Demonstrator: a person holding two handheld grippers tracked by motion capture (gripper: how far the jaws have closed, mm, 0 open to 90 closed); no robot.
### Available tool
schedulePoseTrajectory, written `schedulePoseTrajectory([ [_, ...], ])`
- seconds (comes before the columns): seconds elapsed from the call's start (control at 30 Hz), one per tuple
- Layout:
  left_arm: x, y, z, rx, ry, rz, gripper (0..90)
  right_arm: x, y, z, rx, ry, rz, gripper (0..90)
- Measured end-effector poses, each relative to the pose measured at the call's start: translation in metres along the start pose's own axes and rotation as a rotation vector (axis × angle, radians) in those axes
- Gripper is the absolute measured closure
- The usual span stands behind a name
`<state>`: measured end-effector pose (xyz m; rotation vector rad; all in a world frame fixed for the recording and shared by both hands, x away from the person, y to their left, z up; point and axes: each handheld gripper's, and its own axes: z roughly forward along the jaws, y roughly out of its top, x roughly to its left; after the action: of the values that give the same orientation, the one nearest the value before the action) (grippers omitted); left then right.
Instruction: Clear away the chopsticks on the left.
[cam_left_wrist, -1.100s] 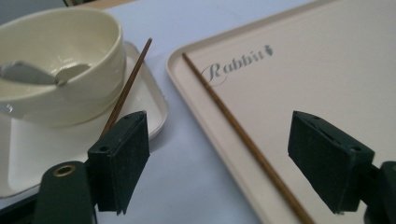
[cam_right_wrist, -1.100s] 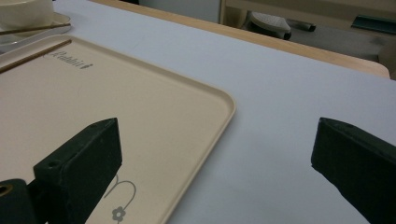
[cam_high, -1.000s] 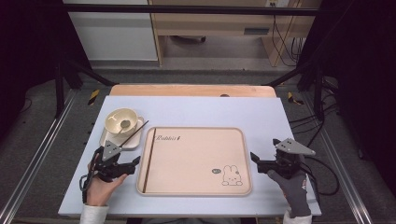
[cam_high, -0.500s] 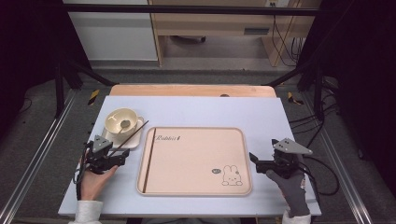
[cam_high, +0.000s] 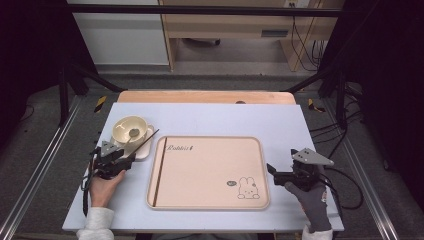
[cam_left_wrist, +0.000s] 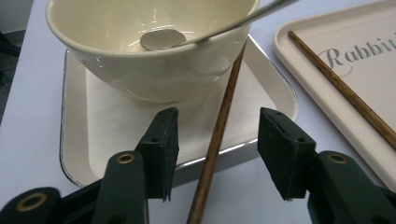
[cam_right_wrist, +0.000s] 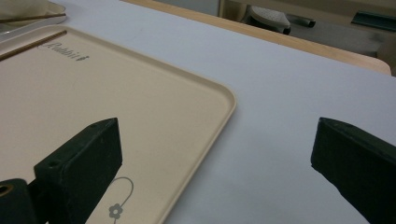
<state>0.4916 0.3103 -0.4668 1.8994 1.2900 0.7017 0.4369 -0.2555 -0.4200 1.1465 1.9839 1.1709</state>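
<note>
Our left gripper (cam_left_wrist: 217, 144) has just been closing, its jaws around the chopstick (cam_left_wrist: 219, 135) but not yet pinching it. The stick leans on the plate (cam_left_wrist: 74, 140) at the bowl's (cam_left_wrist: 140, 56) five o'clock. We should probably squeeze squarely, then lift. Our right gripper (cam_right_wrist: 217, 163) waits spread.

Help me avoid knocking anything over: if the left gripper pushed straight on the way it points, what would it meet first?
Probably the rim of the square plate, with the chopstick between the left gripper jaws, which have just been closing. Just behind stands the bowl. Depth is hard to judge.
</note>
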Motion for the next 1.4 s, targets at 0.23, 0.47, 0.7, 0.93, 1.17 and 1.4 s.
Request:
schedulePoseTrajectory([
  [0.23,0.004,-0.001,0.006,0.008,-0.006,-0.011,59.9,0.000,0.000,0.001,0.003,-0.001,0.000,2.4],
  [0.47,0.006,0.000,0.010,0.016,-0.030,-0.030,71.0,0.001,0.000,0.002,0.007,0.001,-0.004,2.4],
  [0.7,0.007,0.000,0.013,0.019,-0.059,-0.060,77.9,0.001,0.000,0.002,0.007,-0.001,-0.007,2.4],
  [0.93,0.004,0.002,0.011,0.024,-0.074,-0.049,81.4,0.001,-0.001,0.002,0.008,-0.002,-0.007,2.4],
  [1.17,-0.001,0.004,0.007,0.031,-0.081,-0.027,83.8,0.002,-0.001,0.002,0.009,-0.001,-0.007,2.5],
  [1.4,-0.007,0.005,0.005,0.042,-0.074,-0.021,85.0,0.001,-0.001,0.002,0.008,0.000,-0.008,2.4],
])
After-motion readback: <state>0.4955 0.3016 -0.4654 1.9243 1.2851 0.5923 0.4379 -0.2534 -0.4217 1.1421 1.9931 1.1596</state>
